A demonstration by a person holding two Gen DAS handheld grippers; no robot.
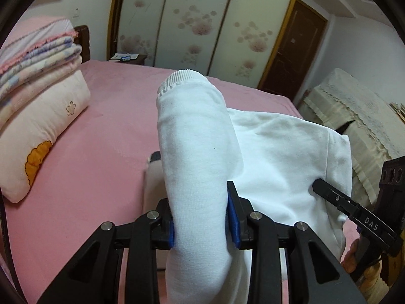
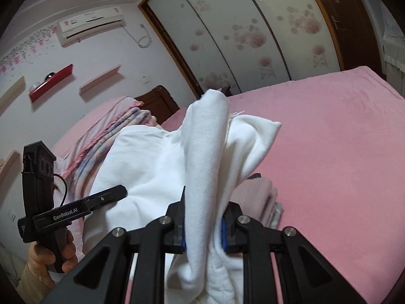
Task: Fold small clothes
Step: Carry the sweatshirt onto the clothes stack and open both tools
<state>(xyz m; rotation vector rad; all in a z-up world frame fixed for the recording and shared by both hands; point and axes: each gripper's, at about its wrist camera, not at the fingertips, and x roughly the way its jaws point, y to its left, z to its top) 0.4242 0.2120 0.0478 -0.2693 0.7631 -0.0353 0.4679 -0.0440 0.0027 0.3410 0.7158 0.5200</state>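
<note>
Left gripper [image 1: 202, 217] clamps white garment [image 1: 278, 157] sleeve (cuff pointing forward); right gripper [image 2: 203, 228] clamps bunched body, garment spanning between.

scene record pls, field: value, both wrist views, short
surface: pink bed
garment: white sweatshirt, lifted off the bed, not yet folded
left gripper: shut on a sleeve, ribbed cuff pointing away
right gripper: shut on a bunched part of the same garment
under garment: folded mauve clothes on the bed
bed head: pillow with folded blankets on top
background: floral wardrobe doors
</note>
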